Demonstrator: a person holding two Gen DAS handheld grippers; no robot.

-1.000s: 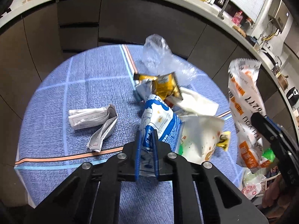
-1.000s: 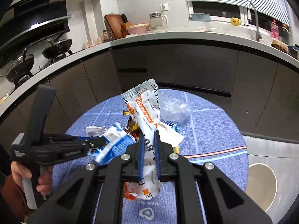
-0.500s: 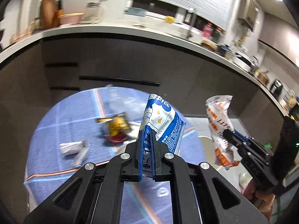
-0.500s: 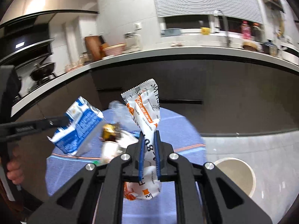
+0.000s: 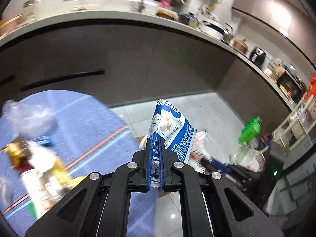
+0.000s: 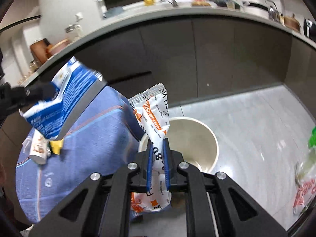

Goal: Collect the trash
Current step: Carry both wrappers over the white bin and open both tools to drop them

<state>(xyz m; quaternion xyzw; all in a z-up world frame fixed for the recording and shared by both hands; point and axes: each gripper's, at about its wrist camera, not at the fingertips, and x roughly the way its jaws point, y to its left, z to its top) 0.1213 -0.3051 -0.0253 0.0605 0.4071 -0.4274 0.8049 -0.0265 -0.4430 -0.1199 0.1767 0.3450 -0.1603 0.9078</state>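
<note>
The left gripper [image 5: 155, 146] is clamped on a blue-and-white snack bag [image 5: 171, 130], held up in the air past the right edge of the blue tablecloth [image 5: 79, 122]. The right gripper [image 6: 158, 148] pinches a white-and-orange wrapper [image 6: 154, 116] between closed jaws, near the rim of a cream bin [image 6: 209, 138] standing on the grey floor, just right of the table. Remaining wrappers [image 5: 37, 165] lie blurred on the cloth at the left.

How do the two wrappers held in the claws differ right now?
The blue wrapper is blue and white; the orange wrapper is white and orange. The orange wrapper hangs over the cream bin; the blue wrapper is beside the blue tablecloth. Both are pinched in shut claws.
</note>
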